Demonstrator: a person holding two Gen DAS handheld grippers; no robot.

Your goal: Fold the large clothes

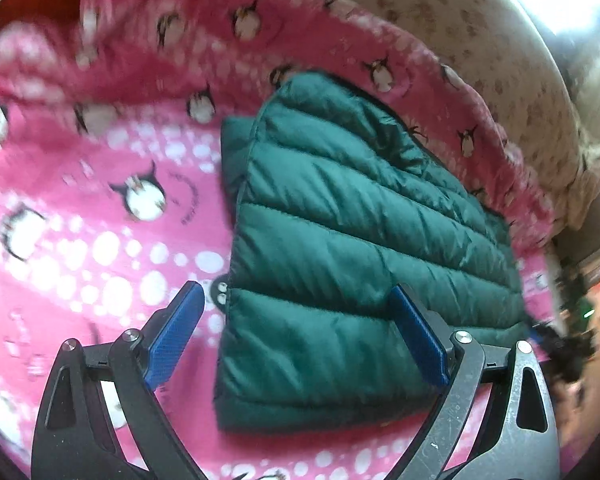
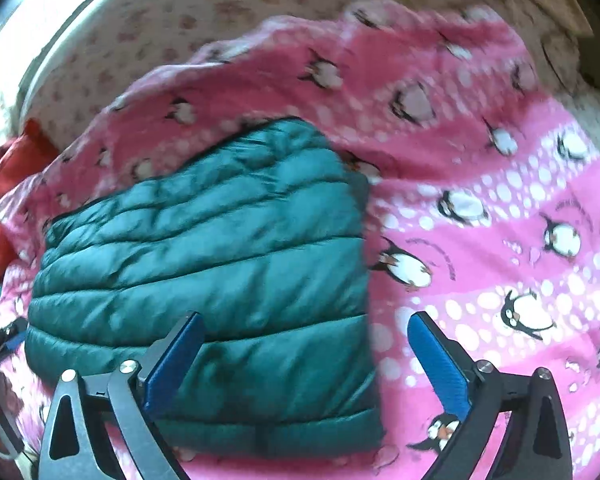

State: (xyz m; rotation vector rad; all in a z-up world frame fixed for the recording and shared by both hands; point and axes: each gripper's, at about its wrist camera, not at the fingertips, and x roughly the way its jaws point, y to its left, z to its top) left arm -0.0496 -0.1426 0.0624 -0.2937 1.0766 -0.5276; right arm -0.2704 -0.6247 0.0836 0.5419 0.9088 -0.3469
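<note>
The green puffer jacket lies folded into a thick rectangular packet on the pink penguin blanket, which is spread over a bed with a cream patterned sheet. Both grippers hang above the packet's near end, tilted down at it. The left gripper stands wide open with nothing between its blue pads; the jacket's near left corner sits beneath the gap. The right gripper is spread just as wide and also empty, straddling the jacket's near right edge — one pad over the fabric, the other over the blanket.

The main risk, as I judge it, is the padding. The quilted layers are puffy and slick, so a pinch may catch only the top layer and let the fold spring open as it is lifted. A deeper bite could pick up the blanket too, dragging it — and the packet — out of line. If the two sides grip at uneven depths, the next fold would likely come out skewed. A red cloth at the far edge looks well clear.
</note>
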